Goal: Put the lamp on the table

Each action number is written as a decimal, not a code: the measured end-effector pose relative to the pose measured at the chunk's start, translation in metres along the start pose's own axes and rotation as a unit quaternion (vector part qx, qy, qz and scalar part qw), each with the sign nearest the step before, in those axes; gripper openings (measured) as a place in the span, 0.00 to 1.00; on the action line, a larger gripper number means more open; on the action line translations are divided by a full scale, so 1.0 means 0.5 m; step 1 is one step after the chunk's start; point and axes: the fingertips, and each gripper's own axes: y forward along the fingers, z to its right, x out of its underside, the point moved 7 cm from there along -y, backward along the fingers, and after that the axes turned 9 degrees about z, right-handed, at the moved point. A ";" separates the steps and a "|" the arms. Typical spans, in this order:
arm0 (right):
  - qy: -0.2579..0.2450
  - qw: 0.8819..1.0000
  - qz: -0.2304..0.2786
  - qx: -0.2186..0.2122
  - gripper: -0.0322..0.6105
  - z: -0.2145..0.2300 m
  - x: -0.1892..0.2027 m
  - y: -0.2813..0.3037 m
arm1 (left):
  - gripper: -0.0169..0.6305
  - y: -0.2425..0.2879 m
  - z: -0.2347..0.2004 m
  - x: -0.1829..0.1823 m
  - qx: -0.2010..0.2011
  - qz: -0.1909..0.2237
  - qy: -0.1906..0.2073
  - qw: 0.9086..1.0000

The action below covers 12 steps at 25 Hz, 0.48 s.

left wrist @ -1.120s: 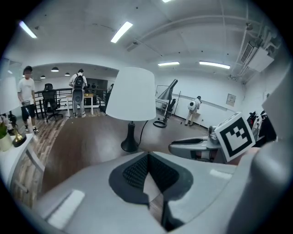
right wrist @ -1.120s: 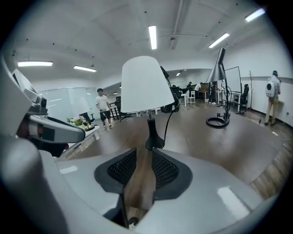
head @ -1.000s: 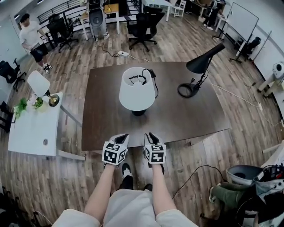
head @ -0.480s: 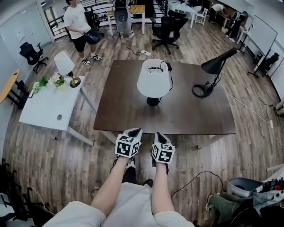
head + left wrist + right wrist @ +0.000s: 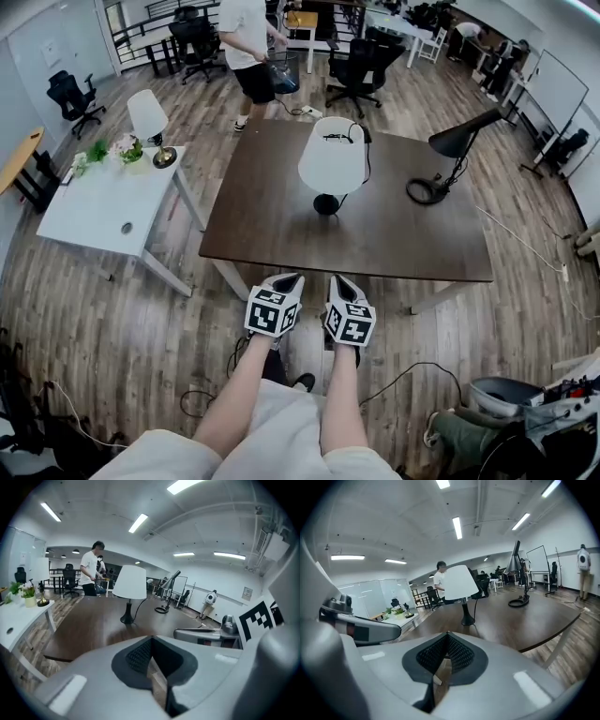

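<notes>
**Item 1.** Dark brown rectangular desk [image 5: 281,234], wood-look top. The near half is bare from the left corner to the right corner.

**Item 2.** White drum-shaded lamp [image 5: 331,161] on a black stem and round foot.
- It stands upright on the desk, about midway between the left and right edges and nearer the far edge.
- Its black cord [image 5: 345,139] runs off over the far edge, which probably explains the spot: close to the power.
- Judged from this, the lamp is already set down.

**Item 3.** Black cone-shaded desk lamp [image 5: 450,150] on a ring foot. It stands toward the far right corner, well apart from item 2.

**Item 4.** Left gripper [image 5: 281,286] and right gripper [image 5: 342,286].
- They are held side by side just short of the near edge, over the floor.
- On each, the jaws are pressed together at the tips with nothing between them, so they appear parked, not at work.

**Item 5.** White side table [image 5: 94,216], off the left edge of the desk. It carries a small white-shaded lamp [image 5: 148,114] on a brass foot, perhaps another candidate for moving.

**Item 6.** Person [image 5: 246,37], standing beyond the far left corner.

**Room:**
- The near edge is open for reaching in.
- There is a walkable gap between the left edge and the side table.
</notes>
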 end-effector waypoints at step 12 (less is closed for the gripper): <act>-0.025 1.000 -0.009 0.007 0.09 0.001 -0.004 -0.028 | 0.03 -0.017 0.024 -0.018 0.036 0.003 0.037 0.999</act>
